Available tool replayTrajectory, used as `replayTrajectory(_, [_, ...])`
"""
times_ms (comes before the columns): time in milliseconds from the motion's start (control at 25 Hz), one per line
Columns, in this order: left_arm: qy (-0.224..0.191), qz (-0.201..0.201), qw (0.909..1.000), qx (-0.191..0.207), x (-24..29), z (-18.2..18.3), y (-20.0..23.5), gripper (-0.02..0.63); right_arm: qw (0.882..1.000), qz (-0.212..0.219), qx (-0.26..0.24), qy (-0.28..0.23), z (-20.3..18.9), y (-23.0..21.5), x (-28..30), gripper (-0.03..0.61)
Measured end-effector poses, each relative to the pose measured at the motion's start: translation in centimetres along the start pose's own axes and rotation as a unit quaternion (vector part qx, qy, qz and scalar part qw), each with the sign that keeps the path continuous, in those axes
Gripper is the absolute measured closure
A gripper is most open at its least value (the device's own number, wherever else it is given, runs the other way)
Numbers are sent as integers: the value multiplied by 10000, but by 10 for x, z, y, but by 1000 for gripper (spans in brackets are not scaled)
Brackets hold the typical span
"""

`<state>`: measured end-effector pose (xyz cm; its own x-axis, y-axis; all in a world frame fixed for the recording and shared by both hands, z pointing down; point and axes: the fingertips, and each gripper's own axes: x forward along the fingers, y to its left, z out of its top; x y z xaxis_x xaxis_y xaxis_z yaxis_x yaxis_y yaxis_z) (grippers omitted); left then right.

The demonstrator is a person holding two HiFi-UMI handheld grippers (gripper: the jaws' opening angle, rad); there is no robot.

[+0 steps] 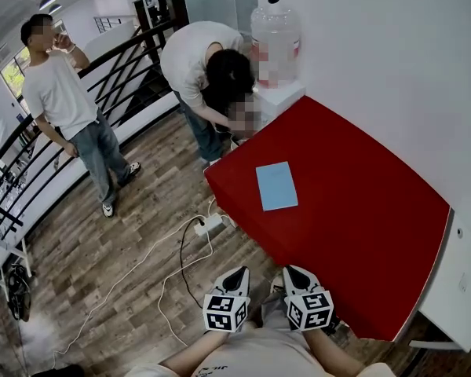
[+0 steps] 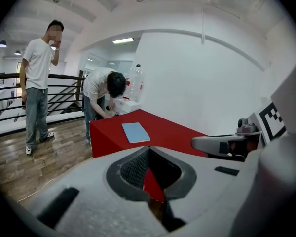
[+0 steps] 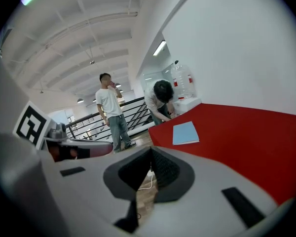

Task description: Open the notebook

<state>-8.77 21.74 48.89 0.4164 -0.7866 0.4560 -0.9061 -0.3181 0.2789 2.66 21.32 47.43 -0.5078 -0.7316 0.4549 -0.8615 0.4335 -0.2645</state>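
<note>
Left claw and right claw both together (empty), well apart from closed blue notebook

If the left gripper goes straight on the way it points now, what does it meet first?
Probably the red table, near its closest edge, before the blue notebook; depth is hard to judge.

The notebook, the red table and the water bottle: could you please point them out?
notebook [image 1: 276, 185], head view, middle of its blue cover
red table [image 1: 361, 226], head view, bare top
water bottle [image 1: 273, 26], head view, clear upper body
</note>
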Motion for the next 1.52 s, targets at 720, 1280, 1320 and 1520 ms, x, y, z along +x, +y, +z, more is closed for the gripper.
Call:
replayTrajectory(720, [-145,281,9992,-237,156,99,7,607,9986,209,-488,70,107,-118,102,572])
replayTrajectory(1280, [93,100,9999,-39,193,124,37,607,9998,-68,-171,62,127,-129,138,572])
replayTrajectory(1320, [110,84,9999,-38,194,124,37,607,9998,-94,-157,92,126,-130,139,572])
replayTrajectory(1520, [123,77,9999,-37,195,123,39,607,9995,-194,-131,191,121,-135,141,572])
